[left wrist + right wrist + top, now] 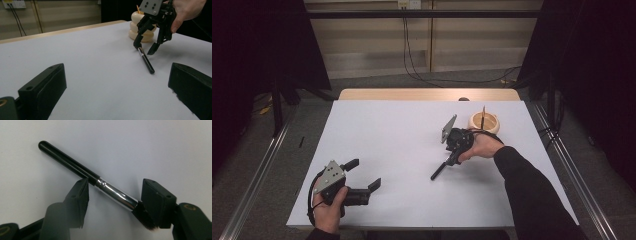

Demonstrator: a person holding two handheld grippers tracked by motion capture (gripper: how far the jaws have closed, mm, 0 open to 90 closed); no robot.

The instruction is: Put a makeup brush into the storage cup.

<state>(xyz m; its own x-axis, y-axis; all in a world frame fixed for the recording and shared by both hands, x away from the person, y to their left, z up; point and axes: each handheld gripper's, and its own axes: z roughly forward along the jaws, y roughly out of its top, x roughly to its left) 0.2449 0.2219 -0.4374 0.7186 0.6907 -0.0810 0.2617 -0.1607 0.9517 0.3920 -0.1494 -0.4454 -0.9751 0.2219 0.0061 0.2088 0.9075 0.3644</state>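
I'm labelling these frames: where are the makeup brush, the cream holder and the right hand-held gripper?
makeup brush (117, 195), right gripper view, silver ferrule.
cream holder (137, 28), left gripper view, ribbed side.
right hand-held gripper (145, 48), left gripper view, between fingertips.

Right tongs (451, 156) over black brush (439, 171) (beside cream pot (484, 121)); left tongs (363, 175) resting apart

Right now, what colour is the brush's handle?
Glossy black handle, with a silver ferrule; clearest in the right gripper view.

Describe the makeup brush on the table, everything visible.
The makeup brush has a glossy black, round-ended handle, a shiny silver ferrule and dark bristles. It lies flat on the white table, in front of the cream ribbed holder. The right gripper straddles its ferrule, one of its fingers at the handle; a firm pinch can't be confirmed.
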